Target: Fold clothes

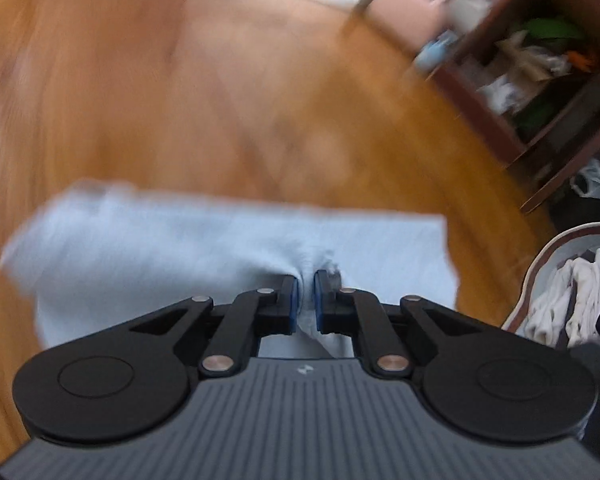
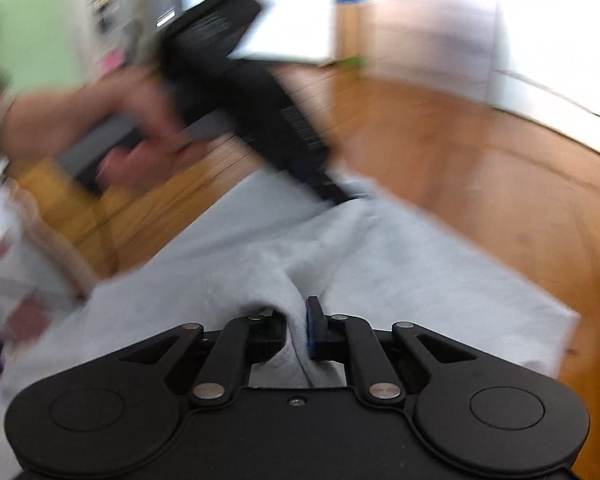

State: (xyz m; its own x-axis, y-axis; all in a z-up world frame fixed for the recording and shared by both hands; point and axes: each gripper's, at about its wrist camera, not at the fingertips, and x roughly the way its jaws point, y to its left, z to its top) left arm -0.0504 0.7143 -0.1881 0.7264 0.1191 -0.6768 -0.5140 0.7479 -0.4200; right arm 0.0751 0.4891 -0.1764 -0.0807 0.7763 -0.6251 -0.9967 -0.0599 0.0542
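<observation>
Jaws of left gripper [image 1: 307, 298] clenched on a pinch of grey cloth [image 1: 220, 240]; blue pads [image 1: 293, 300] nearly meeting, fabric bunched between. Jaws of right gripper [image 2: 298, 334] likewise clamped on a ridge of the same cloth. Cloth spread on the wooden floor [image 1: 220, 92], edges blurred. Seen from the right wrist: a hand [image 2: 140, 140] holding the left gripper, tips down at the cloth's far edge. Basket [image 1: 540, 264] of white laundry [image 1: 572, 296] just right of the cloth; dark shelf [image 1: 500, 128] beyond.
</observation>
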